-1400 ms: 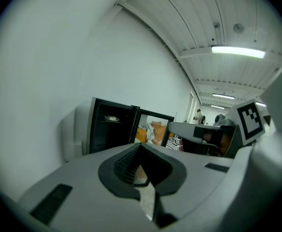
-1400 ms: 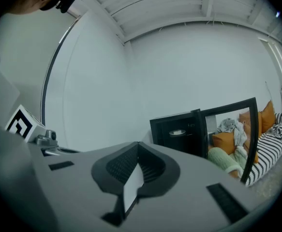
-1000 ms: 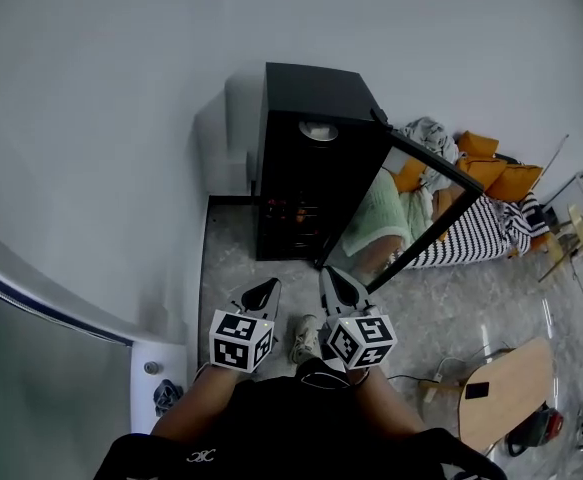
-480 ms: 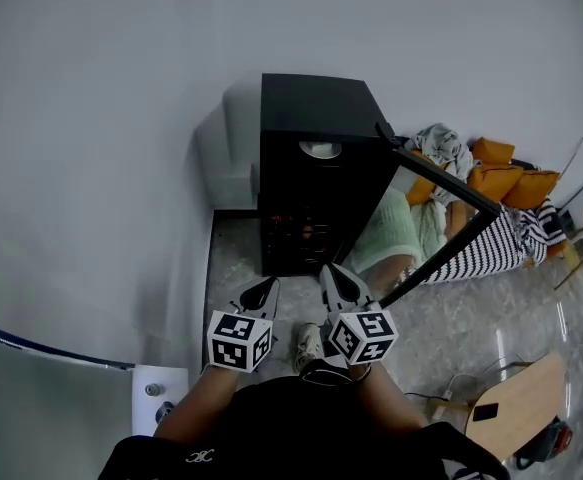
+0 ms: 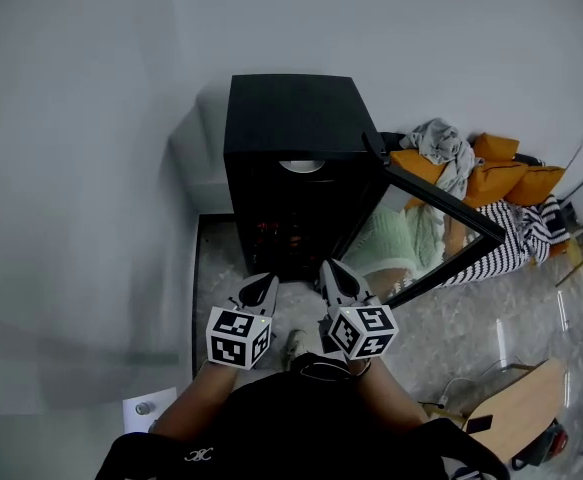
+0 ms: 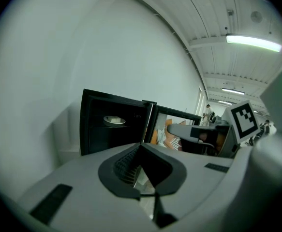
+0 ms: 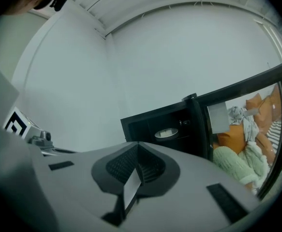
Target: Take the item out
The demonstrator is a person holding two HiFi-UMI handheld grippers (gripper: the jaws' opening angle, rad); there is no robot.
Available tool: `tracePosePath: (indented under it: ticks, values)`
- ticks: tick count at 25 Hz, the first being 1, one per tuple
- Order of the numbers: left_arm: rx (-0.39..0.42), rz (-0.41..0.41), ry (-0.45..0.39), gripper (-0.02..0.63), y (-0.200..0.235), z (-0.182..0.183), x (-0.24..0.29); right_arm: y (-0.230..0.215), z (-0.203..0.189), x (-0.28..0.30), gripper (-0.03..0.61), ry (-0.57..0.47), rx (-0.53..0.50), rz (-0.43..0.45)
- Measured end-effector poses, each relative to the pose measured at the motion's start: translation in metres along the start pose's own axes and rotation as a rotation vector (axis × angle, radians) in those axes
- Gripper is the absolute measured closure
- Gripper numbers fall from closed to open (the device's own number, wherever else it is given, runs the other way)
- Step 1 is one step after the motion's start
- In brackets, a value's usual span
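A black cabinet (image 5: 291, 118) stands against the white wall, its glass door (image 5: 441, 213) swung open to the right. On its upper shelf sits a white dish (image 5: 300, 166), also visible in the left gripper view (image 6: 114, 120) and the right gripper view (image 7: 167, 133). Something reddish glows dimly on a lower shelf (image 5: 279, 232). My left gripper (image 5: 261, 286) and right gripper (image 5: 333, 273) are held side by side just in front of the cabinet's opening, both pointing at it. Both are shut and hold nothing, and they touch nothing.
Right of the open door lie orange cushions (image 5: 506, 180), a heap of clothes (image 5: 443, 143) and a striped cloth (image 5: 516, 238). A wooden table (image 5: 506, 408) stands at the lower right. The person's shoe (image 5: 293, 344) is on the marbled floor below the grippers.
The person has walked closer to the cabinet, which now looms larger and nearer. Both grippers came forward with it, staying side by side and shut.
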State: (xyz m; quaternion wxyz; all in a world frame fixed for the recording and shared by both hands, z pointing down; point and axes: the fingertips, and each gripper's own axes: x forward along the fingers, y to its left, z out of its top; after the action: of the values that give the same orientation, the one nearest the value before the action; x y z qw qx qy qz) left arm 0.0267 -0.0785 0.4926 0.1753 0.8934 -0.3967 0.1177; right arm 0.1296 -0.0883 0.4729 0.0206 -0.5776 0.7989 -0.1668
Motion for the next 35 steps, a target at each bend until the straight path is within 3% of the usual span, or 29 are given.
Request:
tracePosePath:
  ticks: [7, 12, 16, 19, 24, 28, 31, 35]
  values:
    - [-0.009, 0.031, 0.016, 0.614, 0.001, 0.024, 0.056, -0.049, 0.017, 0.045, 0.571, 0.045, 0.104, 0.009]
    - [-0.025, 0.080, 0.010, 0.614, 0.009, 0.035, 0.072, -0.066, 0.023, 0.076, 0.571, 0.074, 0.165, 0.055]
    - [-0.038, 0.096, 0.023, 0.614, 0.021, 0.033, 0.083, -0.080, 0.023, 0.099, 0.571, 0.075, 0.223, 0.040]
    - [-0.045, 0.099, 0.028, 0.614, 0.027, 0.037, 0.087, -0.089, 0.022, 0.115, 0.571, 0.071, 0.419, 0.025]
    - [-0.025, 0.080, 0.029, 0.614, 0.038, 0.043, 0.089, -0.098, 0.016, 0.142, 0.571, 0.042, 0.856, 0.030]
    - [-0.031, 0.075, 0.030, 0.614, 0.052, 0.046, 0.086, -0.108, 0.010, 0.157, 0.571, 0.004, 1.109, 0.029]
    - [-0.032, 0.068, 0.030, 0.614, 0.060, 0.050, 0.085, -0.117, 0.008, 0.168, 0.570, -0.033, 1.259, 0.030]
    - [-0.033, 0.062, 0.030, 0.614, 0.066, 0.050, 0.082, -0.131, 0.004, 0.180, 0.571, -0.076, 1.343, -0.012]
